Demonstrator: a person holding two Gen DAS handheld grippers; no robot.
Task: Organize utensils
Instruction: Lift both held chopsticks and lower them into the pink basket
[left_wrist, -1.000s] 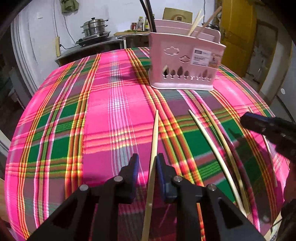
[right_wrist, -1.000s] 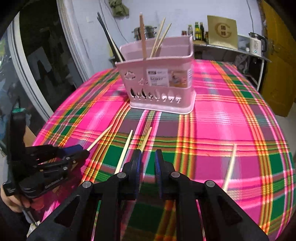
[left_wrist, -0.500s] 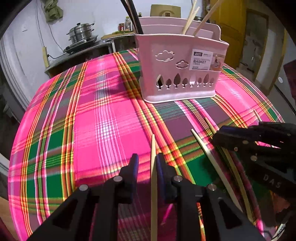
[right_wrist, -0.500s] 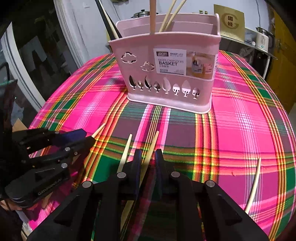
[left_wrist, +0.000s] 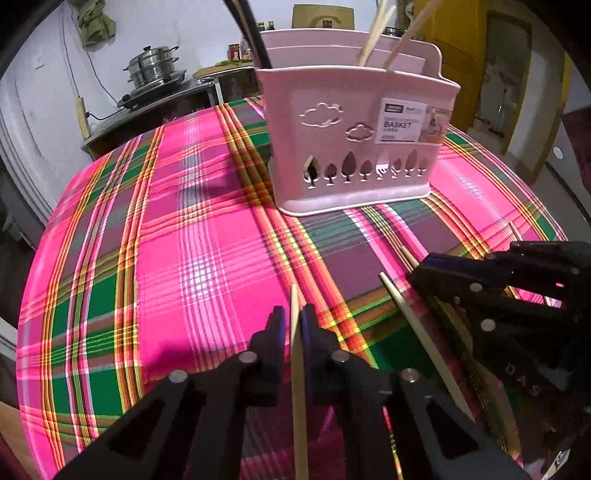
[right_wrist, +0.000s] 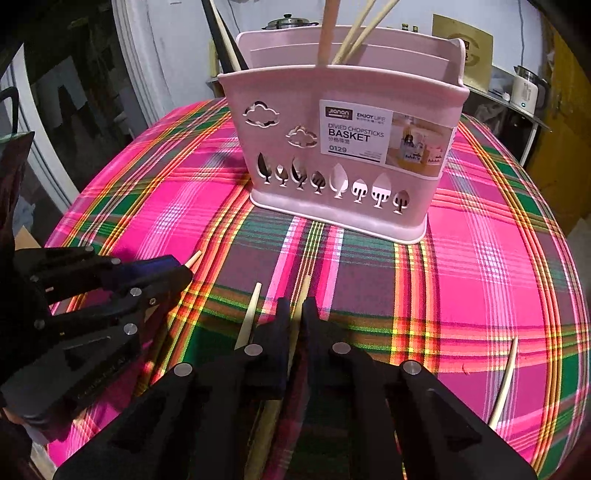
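The pink basket (right_wrist: 343, 155) stands upright toward the far side of the bench (right_wrist: 480, 266), which is covered in pink, green and yellow plaid cloth. Its white label reads "jianan", "ENJOY LIFE", "DIVIED CHOPSTICKS BASKET" and "0129"; cloud and tree shapes are cut through its front wall. Inside, dark chopsticks lean in the left end and three pale ones rise near the middle; the exact number of dark ones cannot be told.

Four pale chopsticks are outside the basket. The left claw (left_wrist: 294, 325) has just been closing and is now clamped on one chopstick (left_wrist: 297, 387), whose tip juts past the pads. The right claw (right_wrist: 295, 314) has likewise just been closing and pinches a second chopstick (right_wrist: 300, 299). A third chopstick (right_wrist: 248, 317) lies on the cloth just left of the right claw, between the two claws. A fourth chopstick (right_wrist: 504, 384) lies well apart on the right side of the bench.

The letters "DAS" show on the right claw's body in the left wrist view.
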